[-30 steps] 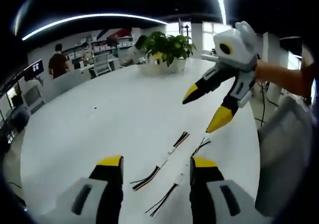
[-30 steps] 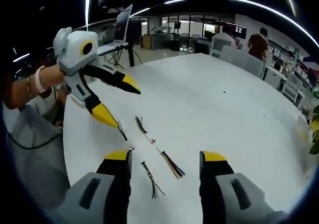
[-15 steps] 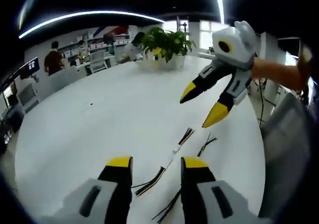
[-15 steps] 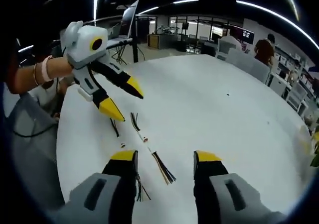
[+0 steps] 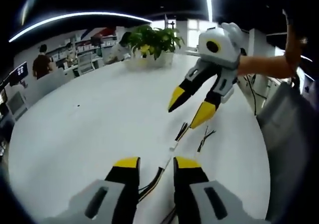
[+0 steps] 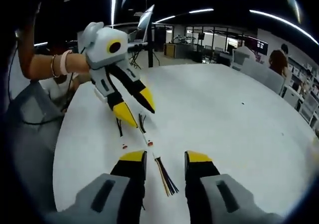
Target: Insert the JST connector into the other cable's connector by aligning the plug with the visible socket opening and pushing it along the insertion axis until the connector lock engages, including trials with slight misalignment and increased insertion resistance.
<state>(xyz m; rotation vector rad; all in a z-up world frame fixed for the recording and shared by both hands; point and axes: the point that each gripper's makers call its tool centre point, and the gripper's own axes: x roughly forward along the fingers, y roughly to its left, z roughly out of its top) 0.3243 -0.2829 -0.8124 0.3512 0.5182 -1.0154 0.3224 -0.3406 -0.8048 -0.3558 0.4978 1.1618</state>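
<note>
An open office is seen behind a round white table [image 5: 89, 129], with a potted plant [image 5: 149, 42] at its far edge. Two thin wire cables lie on the table: one cable [image 5: 175, 139] [image 6: 148, 143] with a small white connector, a second cable [image 5: 205, 138] [image 6: 119, 129] just beside it. The left gripper [image 5: 149, 164] [image 6: 134, 107] is held unclenched above the cables, as is the right gripper [image 6: 164, 158] [image 5: 188, 107], nothing being grasped.
</note>
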